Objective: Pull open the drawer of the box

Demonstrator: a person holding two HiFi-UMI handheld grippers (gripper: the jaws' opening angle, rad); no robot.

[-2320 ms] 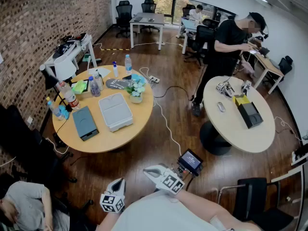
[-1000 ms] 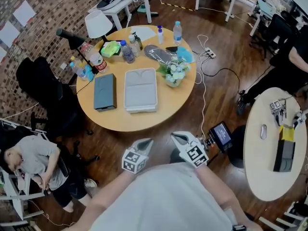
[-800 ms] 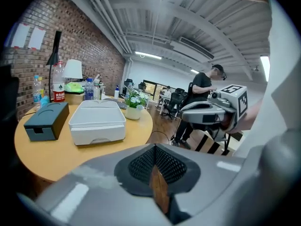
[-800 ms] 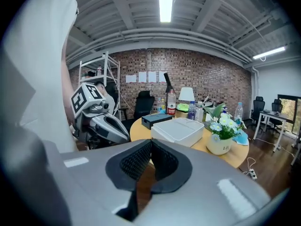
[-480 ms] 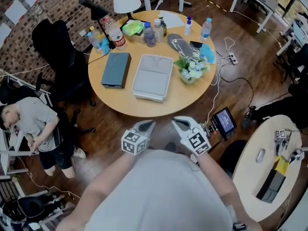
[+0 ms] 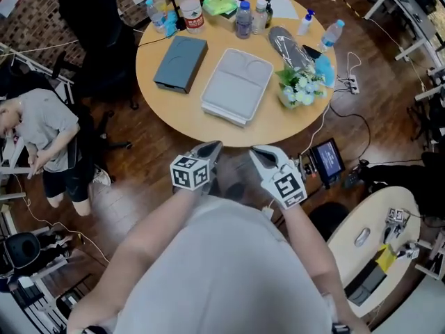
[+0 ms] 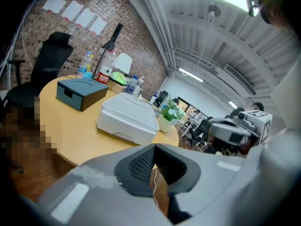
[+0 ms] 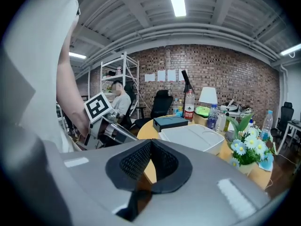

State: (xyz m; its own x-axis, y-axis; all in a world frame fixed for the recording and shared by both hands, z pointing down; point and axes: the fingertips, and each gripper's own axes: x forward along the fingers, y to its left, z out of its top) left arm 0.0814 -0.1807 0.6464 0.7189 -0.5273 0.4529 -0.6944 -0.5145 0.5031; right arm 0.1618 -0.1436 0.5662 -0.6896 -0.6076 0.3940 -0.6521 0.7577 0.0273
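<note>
A dark teal box [image 6: 181, 63] with a notch in its front face [image 7: 81, 92] lies on the round wooden table [image 6: 174, 113]. Beside it on the right is a flat white box [image 6: 237, 85], also seen in both gripper views [image 7: 129, 117] [image 8: 197, 136]. My left gripper [image 6: 212, 147] and right gripper [image 6: 256, 152] hover side by side just short of the table's near edge, apart from both boxes. Each points at the table. The left gripper's pads [image 7: 154, 147] are shut on nothing, and the right gripper's pads [image 8: 149, 144] are likewise shut and empty.
Bottles [image 6: 243, 19], a green bundle [image 6: 221, 4] and a flower pot [image 6: 297, 89] crowd the table's far side. A black chair [image 6: 97, 19] and a seated person [image 6: 42, 138] are at the left. A small screen on a stand [image 6: 325, 161] and a second round table [image 6: 368, 256] are at the right.
The view has swung down over the table, which now lies straight ahead. Both grippers, still shut, have come from low by my body up to the table's near edge.
</note>
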